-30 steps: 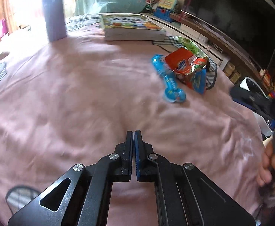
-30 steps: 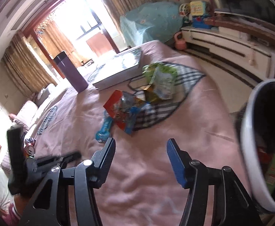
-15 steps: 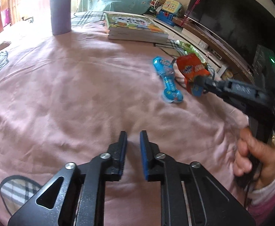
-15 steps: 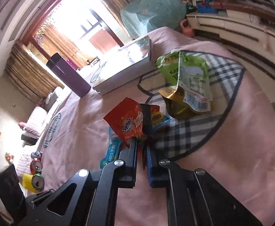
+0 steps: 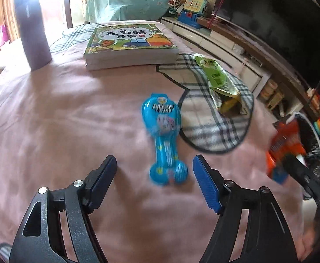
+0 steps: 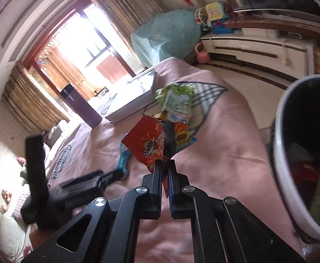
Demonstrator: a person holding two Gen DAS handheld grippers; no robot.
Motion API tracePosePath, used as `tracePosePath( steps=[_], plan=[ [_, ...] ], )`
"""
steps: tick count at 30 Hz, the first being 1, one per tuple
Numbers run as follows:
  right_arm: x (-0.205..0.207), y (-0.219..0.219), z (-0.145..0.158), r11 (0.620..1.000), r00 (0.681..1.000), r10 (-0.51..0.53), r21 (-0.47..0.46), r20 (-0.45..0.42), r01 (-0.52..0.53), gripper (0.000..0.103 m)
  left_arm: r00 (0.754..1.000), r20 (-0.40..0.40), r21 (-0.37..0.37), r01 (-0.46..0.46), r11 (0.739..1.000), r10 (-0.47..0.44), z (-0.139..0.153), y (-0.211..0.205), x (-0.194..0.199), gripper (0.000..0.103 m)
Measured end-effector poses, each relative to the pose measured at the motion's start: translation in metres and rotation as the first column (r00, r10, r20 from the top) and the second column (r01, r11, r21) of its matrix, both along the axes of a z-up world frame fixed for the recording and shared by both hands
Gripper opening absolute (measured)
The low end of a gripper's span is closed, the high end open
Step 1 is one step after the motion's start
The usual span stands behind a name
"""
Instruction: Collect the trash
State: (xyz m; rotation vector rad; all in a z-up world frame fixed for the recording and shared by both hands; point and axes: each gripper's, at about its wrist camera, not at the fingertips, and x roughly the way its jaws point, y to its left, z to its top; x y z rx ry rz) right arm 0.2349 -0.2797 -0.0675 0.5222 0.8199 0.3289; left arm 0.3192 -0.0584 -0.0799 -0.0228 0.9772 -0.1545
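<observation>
Red wrapper [image 6: 154, 145] pinched in right hand-held gripper [image 6: 164, 166], lifted off the pink bed [image 6: 221, 140], bin [image 6: 279, 153] at 3 o'clock. Blue wrapper [image 5: 165, 140] flat on bed, between the just-opened jaws of the left hand-held gripper [image 5: 154, 167], untouched. Green bag [image 5: 217, 76] at 1 o'clock, book [image 5: 129, 43] at 12.

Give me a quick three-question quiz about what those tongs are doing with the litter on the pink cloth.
1. True or false: the right tongs are clamped on the red snack packet.
2. Which piece of litter lies just ahead of the open left tongs?
A. green packet
B. blue wrapper
C. book
3. Fill in: the white-rimmed bin stands to the ____ of the red packet in the right wrist view.

Key: 1 true; 2 B; 3 right.
</observation>
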Motion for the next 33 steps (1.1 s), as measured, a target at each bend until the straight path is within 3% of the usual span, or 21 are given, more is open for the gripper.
tracePosePath(
  steps=[3, 4, 5, 8, 20, 33],
  plan=[
    [-0.002, -0.008, -0.003, 1.0, 1.0, -0.008, 0.007, -0.013, 0.008, 0.004, 1.0, 0.019, 0.086, -0.005, 0.996, 0.003, -0.006, -0.01, 0.008, 0.055],
    [-0.003, -0.01, -0.003, 1.0, 1.0, -0.012, 0.009, -0.017, 0.012, 0.004, 1.0, 0.028, 0.098, 0.007, 0.995, -0.01, -0.006, -0.013, 0.007, 0.046],
    [-0.004, -0.012, -0.003, 1.0, 1.0, -0.017, 0.009, -0.019, 0.017, 0.004, 0.999, 0.033, 0.102, 0.013, 0.995, -0.017, -0.005, -0.014, 0.006, 0.03],
    [-0.009, -0.015, 0.0, 1.0, 1.0, -0.022, 0.01, -0.013, 0.022, 0.004, 0.999, 0.031, 0.088, 0.038, 0.995, -0.04, -0.002, -0.014, -0.002, 0.02],
    [-0.045, -0.018, 0.022, 0.999, 0.999, 0.012, -0.043, 0.05, -0.01, 0.004, 0.993, 0.048, -0.027, 0.106, 0.994, -0.104, 0.015, -0.01, -0.088, 0.02],
    [-0.09, -0.045, 0.021, 0.994, 0.997, -0.056, -0.092, 0.05, 0.06, 0.004, 0.972, 0.082, -0.011, 0.223, 0.975, -0.222, 0.028, -0.061, -0.13, 0.02]
  ],
)
